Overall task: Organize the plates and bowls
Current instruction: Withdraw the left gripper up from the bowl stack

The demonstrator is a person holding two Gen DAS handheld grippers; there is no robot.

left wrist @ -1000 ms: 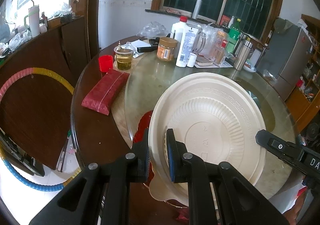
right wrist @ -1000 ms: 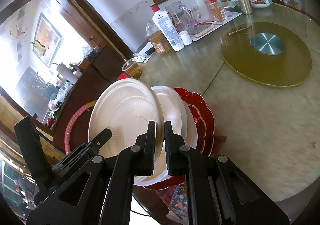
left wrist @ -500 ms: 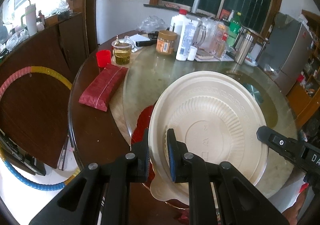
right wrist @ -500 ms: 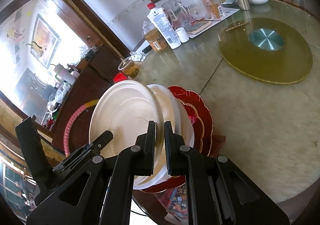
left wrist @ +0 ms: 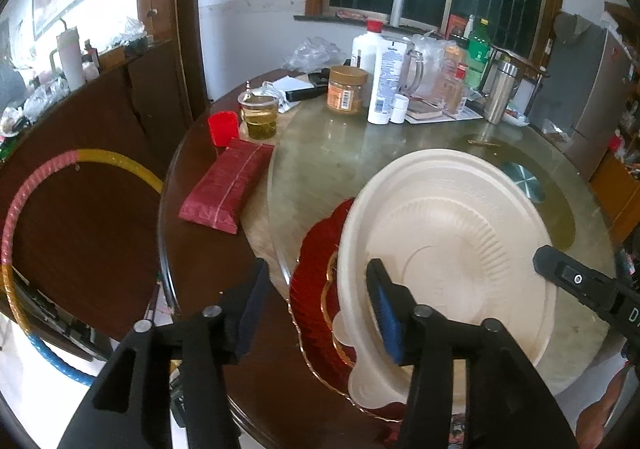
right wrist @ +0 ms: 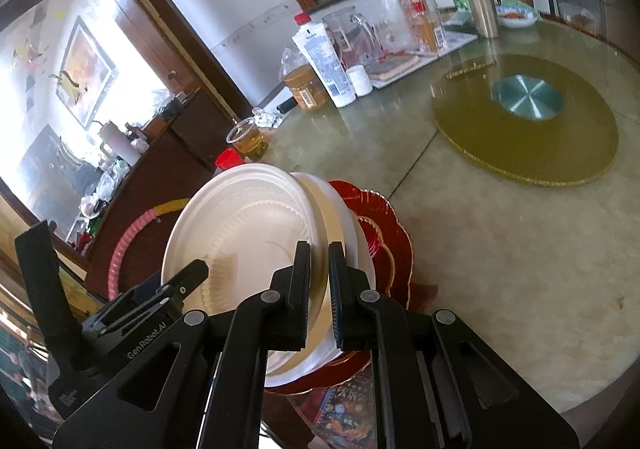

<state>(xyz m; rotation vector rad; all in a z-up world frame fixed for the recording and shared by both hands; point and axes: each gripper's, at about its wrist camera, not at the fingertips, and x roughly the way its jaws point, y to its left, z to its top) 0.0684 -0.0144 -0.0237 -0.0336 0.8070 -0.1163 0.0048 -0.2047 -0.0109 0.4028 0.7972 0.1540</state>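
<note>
Left gripper: jaws spread wide. The rim of the cream plate sits between the fingers; the right blue pad lies at or against the inner face of the rim, the left pad stands clear of it. Nothing is clamped.
Right gripper: fingers nearly together, pinching the near rim of the cream plate, one finger on each face.
Cream plate: tilted, raised at the right gripper's side, its ribbed well facing the left wrist camera. It lies over the rest of the stack.
Stack below: a second pale dish directly under the tilted plate, then red scalloped plates with gold edging at the bottom. Number of red plates: not certain from either view; at least two rims show.
Stack position: near edge of the round table, partly on its glass top.
Left of stack: red flat packet on the dark wood rim, well apart from the plates.
Beyond packet: small red cup, just beside a clear cup of amber liquid.
Far side of table: peanut-butter jar, white bottle, steel flask, grouped together.
Table centre: gold turntable mat with a metal hub.
Beside table: hoop, coloured in segments, leaning on a dark cabinet.
</note>
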